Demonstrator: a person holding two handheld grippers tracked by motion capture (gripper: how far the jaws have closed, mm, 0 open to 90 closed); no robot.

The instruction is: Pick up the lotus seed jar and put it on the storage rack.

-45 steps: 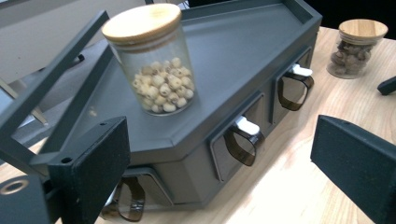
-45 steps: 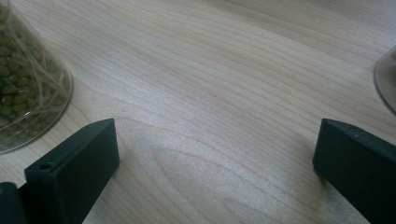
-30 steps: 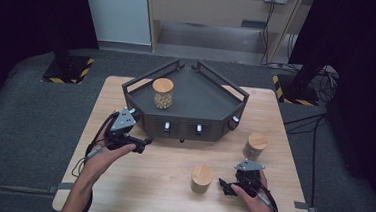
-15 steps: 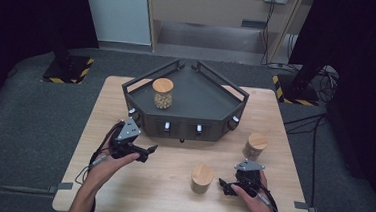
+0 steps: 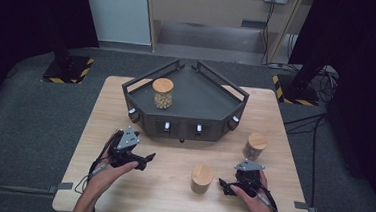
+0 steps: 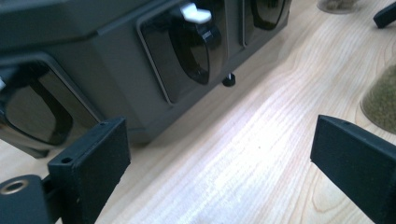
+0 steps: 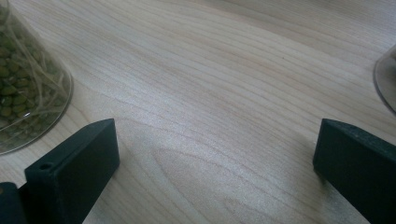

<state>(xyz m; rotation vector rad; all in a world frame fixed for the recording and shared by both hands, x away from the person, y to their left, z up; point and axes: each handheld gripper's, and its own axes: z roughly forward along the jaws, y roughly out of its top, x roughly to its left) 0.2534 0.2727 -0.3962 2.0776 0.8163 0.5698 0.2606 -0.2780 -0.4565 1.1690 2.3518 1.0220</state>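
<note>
Wooden lids [image 5: 202, 172] top the jars overhead; gripper views reveal contents.

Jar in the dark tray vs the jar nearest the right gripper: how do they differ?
The jar in the tray stands up on the dark tray at the table's far side; the near jar stands on the bare wooden table. The tray jar holds pale round pieces; the near jar's contents look greenish in the right gripper view. The near jar sits beside the right gripper; the tray jar is far from both. Both are upright with round wooden lids.
</note>
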